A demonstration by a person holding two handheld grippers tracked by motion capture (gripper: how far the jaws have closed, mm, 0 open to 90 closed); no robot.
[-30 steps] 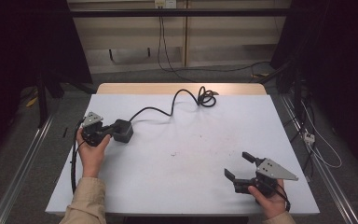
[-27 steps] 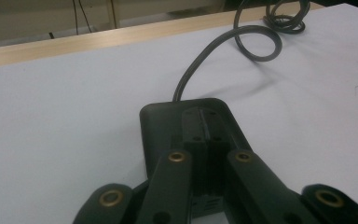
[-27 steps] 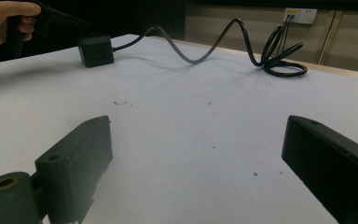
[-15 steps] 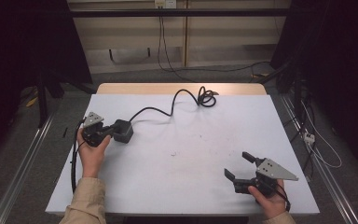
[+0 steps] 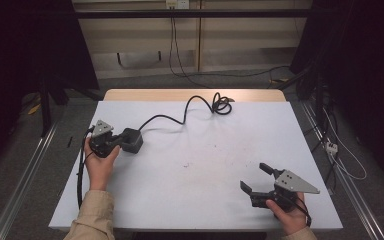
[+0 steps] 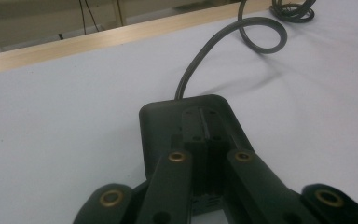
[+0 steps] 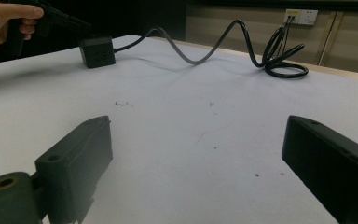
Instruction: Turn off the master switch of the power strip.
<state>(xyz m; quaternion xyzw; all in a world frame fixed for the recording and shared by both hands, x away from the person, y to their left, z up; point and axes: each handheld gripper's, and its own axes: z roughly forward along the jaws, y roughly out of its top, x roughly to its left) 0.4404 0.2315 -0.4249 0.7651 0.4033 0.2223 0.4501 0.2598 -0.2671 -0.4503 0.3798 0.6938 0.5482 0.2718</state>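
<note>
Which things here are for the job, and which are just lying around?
For the job:
- black power adapter, under the shut left gripper
- its cable, coiled at the far edge
- open right gripper, waiting

Just lying about:
- wall socket
- floor cables beside the table

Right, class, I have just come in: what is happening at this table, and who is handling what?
A person works at a white table with a gripper in each hand. The left gripper sits with its jaws shut, resting on top of a black power adapter. The adapter's cable runs to a coil at the table's far edge. The right gripper waits near the front right corner, jaws open and empty.
</note>
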